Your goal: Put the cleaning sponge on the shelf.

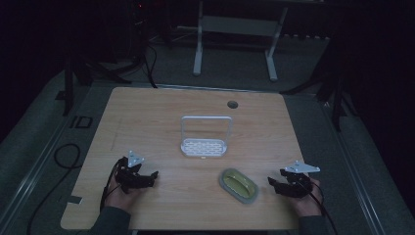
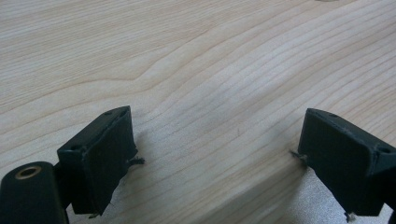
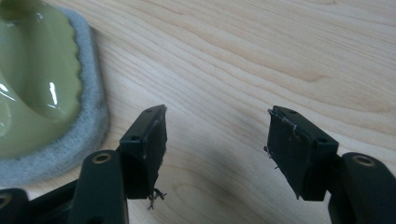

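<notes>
Pretty dim room, but the wooden table [image 1: 147, 122] is easy enough to read. The left gripper [image 1: 149, 177] sits low near the front-left of the table, held in a hand [image 1: 117, 193] coming in from the near edge. Its jaws are spread wide with nothing between them, just bare wood grain showing in the left gripper view [image 2: 212, 154], and a strip of the table's front edge right under the jaws.

The right gripper [image 1: 274, 183] is near the front-right, also wide open and holding nothing [image 3: 215, 140]. Just beside it on its inner side is a green oval dish [image 1: 240, 182] sitting on a grey felt-looking pad [image 3: 88, 126]. In the right gripper view the pad's edge is close to one jaw but not touching it.

Further back, roughly mid-table, there's a small white rack [image 1: 204, 147] with a perforated base and a tall loop handle standing upright. It's well apart from both grippers and from the dish. A round cable hole [image 1: 232, 104] sits near the far edge.

Lots of open wood between the two grippers and all across the left half of the table.
</notes>
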`<state>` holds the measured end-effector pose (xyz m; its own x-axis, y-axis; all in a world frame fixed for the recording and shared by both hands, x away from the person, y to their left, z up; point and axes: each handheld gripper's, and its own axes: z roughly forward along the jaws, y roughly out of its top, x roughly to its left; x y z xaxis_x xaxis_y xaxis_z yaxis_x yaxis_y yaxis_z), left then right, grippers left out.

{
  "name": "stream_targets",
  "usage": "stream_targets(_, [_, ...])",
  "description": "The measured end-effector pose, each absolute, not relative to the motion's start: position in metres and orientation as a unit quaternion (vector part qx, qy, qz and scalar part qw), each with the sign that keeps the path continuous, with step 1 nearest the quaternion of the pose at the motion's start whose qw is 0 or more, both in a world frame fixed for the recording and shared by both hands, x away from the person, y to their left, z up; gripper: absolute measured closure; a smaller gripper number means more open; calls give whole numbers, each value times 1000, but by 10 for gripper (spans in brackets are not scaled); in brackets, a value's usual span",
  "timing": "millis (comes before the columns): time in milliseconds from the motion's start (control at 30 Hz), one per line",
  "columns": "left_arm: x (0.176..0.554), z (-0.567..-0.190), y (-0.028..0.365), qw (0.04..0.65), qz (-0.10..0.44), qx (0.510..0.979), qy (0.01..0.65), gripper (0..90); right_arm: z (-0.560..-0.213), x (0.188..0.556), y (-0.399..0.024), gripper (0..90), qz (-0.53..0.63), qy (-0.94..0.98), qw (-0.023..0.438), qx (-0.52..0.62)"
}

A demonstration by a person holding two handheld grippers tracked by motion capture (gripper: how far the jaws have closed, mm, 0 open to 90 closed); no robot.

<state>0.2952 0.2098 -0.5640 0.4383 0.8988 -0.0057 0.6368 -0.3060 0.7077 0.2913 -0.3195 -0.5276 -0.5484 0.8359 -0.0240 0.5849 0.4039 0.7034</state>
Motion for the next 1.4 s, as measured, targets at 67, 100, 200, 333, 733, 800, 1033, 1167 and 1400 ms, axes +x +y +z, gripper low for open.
stream_targets(67, [295, -564, 207, 323, 204, 777, 501, 104, -524, 291, -318, 409, 333, 817, 187, 432])
stream_targets(100, [295, -564, 207, 323, 204, 777, 501, 102, -524, 291, -318, 409, 333, 817, 187, 432])
stream_targets(200, [295, -564, 207, 323, 204, 777, 501, 102, -521, 291, -316, 447, 332, 820, 183, 428])
stream_targets(333, [295, -564, 207, 323, 204, 777, 501, 102, -517, 290, -314, 469, 328, 823, 180, 427])
stream_targets(733, [295, -564, 207, 323, 204, 777, 501, 102, -498, 288, -295, 461, 333, 834, 178, 403])
stream_targets(800, [295, -564, 207, 323, 204, 777, 501, 102, -494, 287, -291, 461, 332, 837, 177, 397])
stream_targets(1033, [295, -564, 207, 323, 204, 777, 501, 102, -484, 288, -282, 469, 320, 853, 175, 373])
stream_targets(1167, [295, -564, 207, 323, 204, 777, 501, 102, -481, 290, -277, 490, 305, 861, 172, 369])
stream_targets(1400, [295, -564, 207, 323, 204, 777, 501, 102, -479, 295, -268, 529, 278, 875, 163, 361])
